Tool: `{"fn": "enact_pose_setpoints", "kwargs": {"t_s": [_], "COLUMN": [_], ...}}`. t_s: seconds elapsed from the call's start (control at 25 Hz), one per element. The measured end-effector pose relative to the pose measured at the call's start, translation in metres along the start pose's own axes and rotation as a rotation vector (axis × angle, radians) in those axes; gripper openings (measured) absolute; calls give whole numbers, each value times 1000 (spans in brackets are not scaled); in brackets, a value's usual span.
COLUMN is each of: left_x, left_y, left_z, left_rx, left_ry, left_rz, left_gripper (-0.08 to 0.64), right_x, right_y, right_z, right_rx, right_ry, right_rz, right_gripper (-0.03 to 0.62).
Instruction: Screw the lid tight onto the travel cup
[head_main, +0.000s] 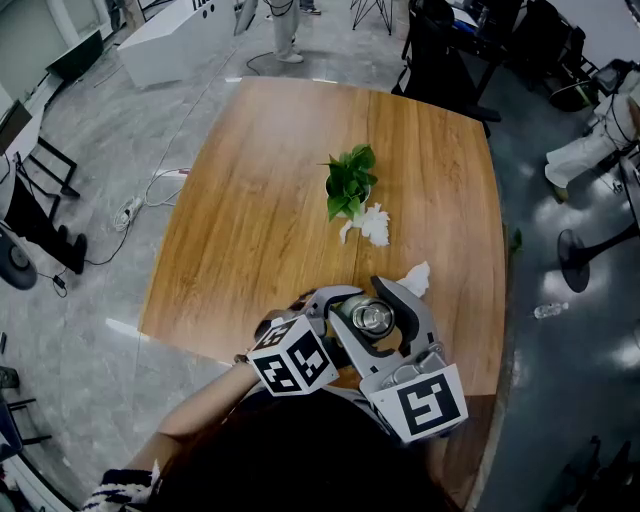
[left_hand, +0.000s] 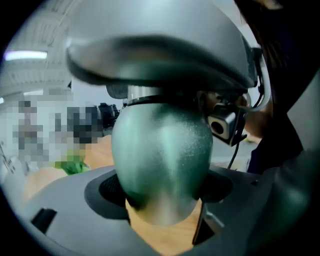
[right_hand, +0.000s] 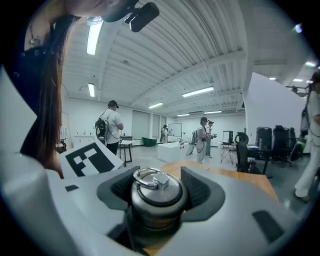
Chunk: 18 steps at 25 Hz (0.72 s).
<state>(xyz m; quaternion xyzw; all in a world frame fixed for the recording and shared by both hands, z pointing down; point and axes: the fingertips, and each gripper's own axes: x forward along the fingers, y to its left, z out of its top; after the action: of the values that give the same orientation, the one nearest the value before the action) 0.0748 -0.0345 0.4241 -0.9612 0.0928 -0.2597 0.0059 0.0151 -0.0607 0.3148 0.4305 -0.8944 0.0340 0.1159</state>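
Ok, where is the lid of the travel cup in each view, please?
Head view: lid low centre, over the near edge of the wooden table.
Left gripper view: upper centre, apparently only its silver edge shows, above the travel cup.
Right gripper view: low centre.
Shared landmark: the wooden table.

The bench (head_main: 260, 200) is warm honey-brown wood with straight grain lines. The cup (left_hand: 162, 160) has a frosted metallic green body with a fine speckle. Its lid (right_hand: 156, 192) is dull silver with a shiny silver ring on top. The left gripper (head_main: 335, 322) and right gripper (right_hand: 159, 182) are pale grey with black pads inside the jaws, and each bears a white cube (head_main: 293, 362) printed with black square markers. The plant (head_main: 350, 180) is bright green, the crumpled tissues (head_main: 375, 225) white, the floor (head_main: 120, 270) mottled grey
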Motion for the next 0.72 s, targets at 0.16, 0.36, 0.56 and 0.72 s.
{"fn": "enact_pose_setpoints", "kwargs": {"t_s": [0.16, 0.36, 0.56, 0.72], "left_x": [0, 0, 1, -5], "left_y": [18, 13, 13, 22], "left_z": [-15, -10, -9, -13], "left_rx": [115, 36, -19, -66], "left_ry": [106, 30, -16, -28], "left_rz": [150, 116, 107, 145], "left_gripper": [400, 399, 399, 399], "right_x": [5, 7, -3, -29], "right_y": [0, 7, 3, -19], "right_z": [-9, 0, 21, 44], "right_rx": [-16, -4, 7, 118], "right_ry": [35, -5, -92, -255], "right_rz": [-29, 2, -12, -70], "right_gripper": [258, 259, 261, 258]}}
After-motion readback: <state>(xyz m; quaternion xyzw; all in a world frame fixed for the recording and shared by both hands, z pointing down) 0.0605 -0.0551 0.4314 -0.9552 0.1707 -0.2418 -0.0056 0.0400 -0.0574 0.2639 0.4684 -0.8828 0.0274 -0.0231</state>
